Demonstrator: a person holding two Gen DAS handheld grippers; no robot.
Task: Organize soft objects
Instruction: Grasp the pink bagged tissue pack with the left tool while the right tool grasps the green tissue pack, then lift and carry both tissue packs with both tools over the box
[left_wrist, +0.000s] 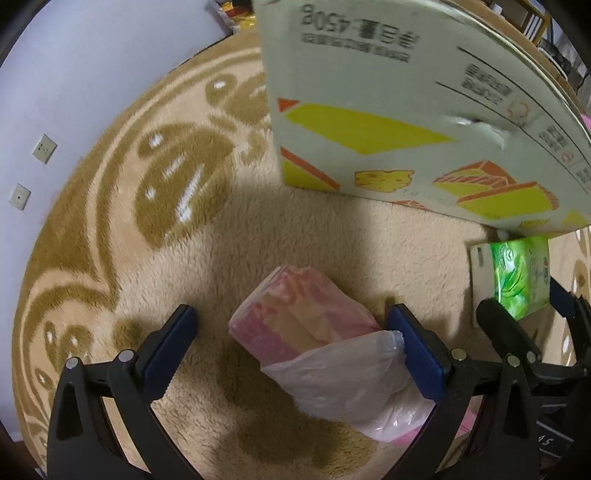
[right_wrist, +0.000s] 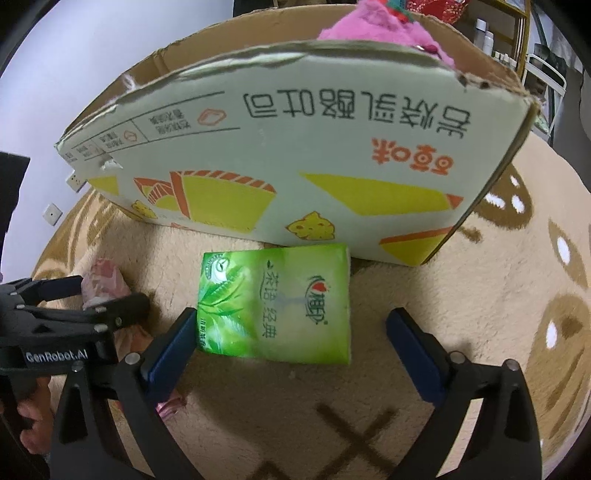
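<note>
A pink tissue pack (left_wrist: 299, 314) in loose clear wrap lies on the beige rug. My left gripper (left_wrist: 295, 328) is open with the pack between its fingers, the right finger close to the wrap. A green tissue pack (right_wrist: 277, 302) lies on the rug against the cardboard box (right_wrist: 295, 147). My right gripper (right_wrist: 291, 328) is open around it, the left finger touching its corner. The green pack also shows in the left wrist view (left_wrist: 517, 277), and the pink pack in the right wrist view (right_wrist: 105, 280). A pink plush toy (right_wrist: 384, 26) sticks out of the box.
The box (left_wrist: 406, 110) stands open-topped on a round beige and brown rug (left_wrist: 147, 184). A white wall with sockets (left_wrist: 44, 147) runs along the left. Shelving (right_wrist: 517, 37) stands behind the box at the right. The left gripper (right_wrist: 74, 314) shows at the right wrist view's left edge.
</note>
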